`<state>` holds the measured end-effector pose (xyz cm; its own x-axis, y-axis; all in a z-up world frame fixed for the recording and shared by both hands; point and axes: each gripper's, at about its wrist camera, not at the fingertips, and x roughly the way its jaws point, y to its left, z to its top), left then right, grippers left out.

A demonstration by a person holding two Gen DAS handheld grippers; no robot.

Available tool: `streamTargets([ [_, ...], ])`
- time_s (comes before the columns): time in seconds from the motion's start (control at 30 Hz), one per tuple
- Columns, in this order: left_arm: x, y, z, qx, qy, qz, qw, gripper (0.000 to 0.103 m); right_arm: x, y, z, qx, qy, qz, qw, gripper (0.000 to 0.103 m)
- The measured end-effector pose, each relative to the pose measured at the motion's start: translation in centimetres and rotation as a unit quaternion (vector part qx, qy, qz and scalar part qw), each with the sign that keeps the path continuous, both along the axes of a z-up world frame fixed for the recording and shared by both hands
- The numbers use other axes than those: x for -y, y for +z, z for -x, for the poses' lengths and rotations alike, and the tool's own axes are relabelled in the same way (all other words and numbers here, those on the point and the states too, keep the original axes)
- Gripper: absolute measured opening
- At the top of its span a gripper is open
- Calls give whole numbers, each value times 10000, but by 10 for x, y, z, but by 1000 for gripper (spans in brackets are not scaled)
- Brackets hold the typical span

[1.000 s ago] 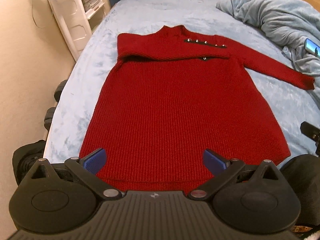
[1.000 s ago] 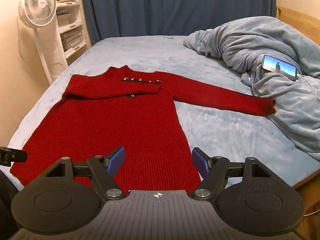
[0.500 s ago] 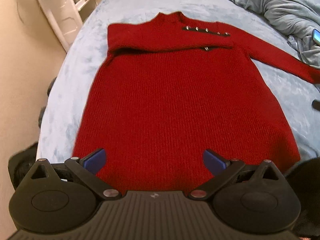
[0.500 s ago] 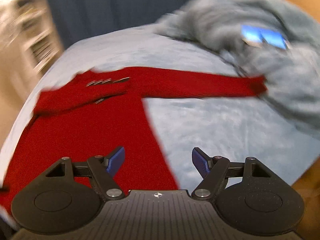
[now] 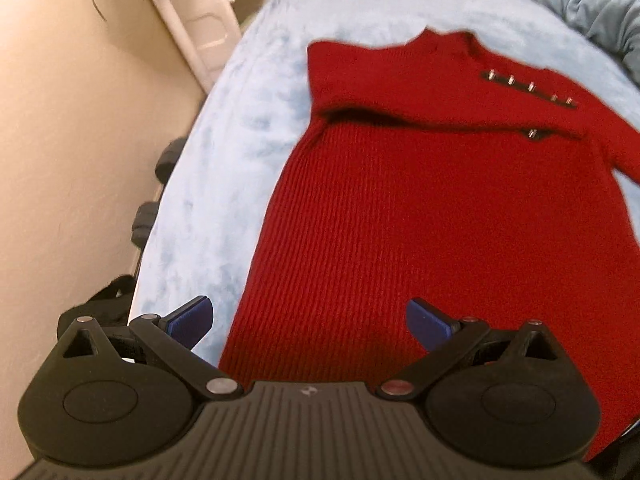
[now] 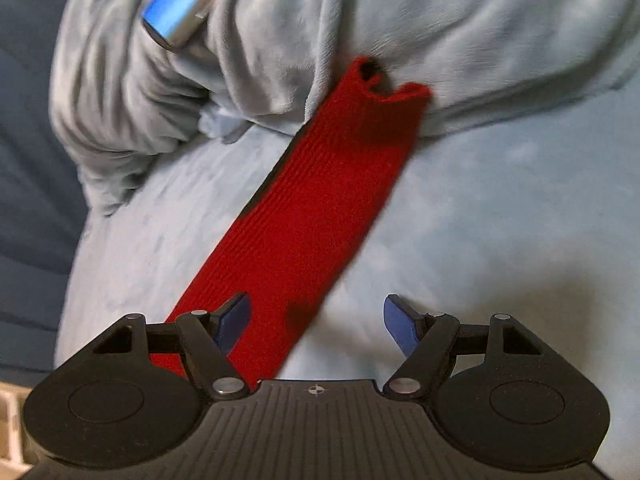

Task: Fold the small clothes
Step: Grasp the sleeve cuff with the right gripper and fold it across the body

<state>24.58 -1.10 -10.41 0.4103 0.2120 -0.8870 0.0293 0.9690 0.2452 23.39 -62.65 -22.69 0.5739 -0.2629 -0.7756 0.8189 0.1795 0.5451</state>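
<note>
A red knit sweater dress (image 5: 432,216) lies flat on the light blue bed, neck away from me, with one sleeve folded across the chest and a row of metal studs (image 5: 530,87) at the shoulder. My left gripper (image 5: 308,322) is open and empty, hovering over the dress's lower left edge. The other sleeve (image 6: 308,216) stretches out straight on the bed, its cuff (image 6: 386,84) against a rumpled blanket. My right gripper (image 6: 316,324) is open and empty just above this sleeve, partway along it.
A rumpled grey-blue blanket (image 6: 280,40) lies beyond the cuff with a phone (image 6: 180,16) on it. The bed's left edge (image 5: 168,216) drops to a beige floor (image 5: 72,160), with a white shelf unit (image 5: 200,12) and dark objects (image 5: 146,220) beside it.
My right gripper has swung right and forward from the dress hem to over the outstretched sleeve. My left gripper has shifted left and tilted toward the dress's left edge. Both stay open.
</note>
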Motion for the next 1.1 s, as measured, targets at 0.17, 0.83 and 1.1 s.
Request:
streamTargets([
  [0.17, -16, -13, -9, -174, 149, -12, 9997, 103, 4, 5, -60, -596, 460, 913, 9930, 26],
  [0.83, -126, 5, 12, 284, 1065, 229, 9936, 103, -377, 74, -94, -205, 5461, 2829, 7882, 78],
  [1.1, -105, 16, 35, 496, 708, 492, 9950, 103, -326, 139, 82, -219, 4771, 2945, 8277, 79],
])
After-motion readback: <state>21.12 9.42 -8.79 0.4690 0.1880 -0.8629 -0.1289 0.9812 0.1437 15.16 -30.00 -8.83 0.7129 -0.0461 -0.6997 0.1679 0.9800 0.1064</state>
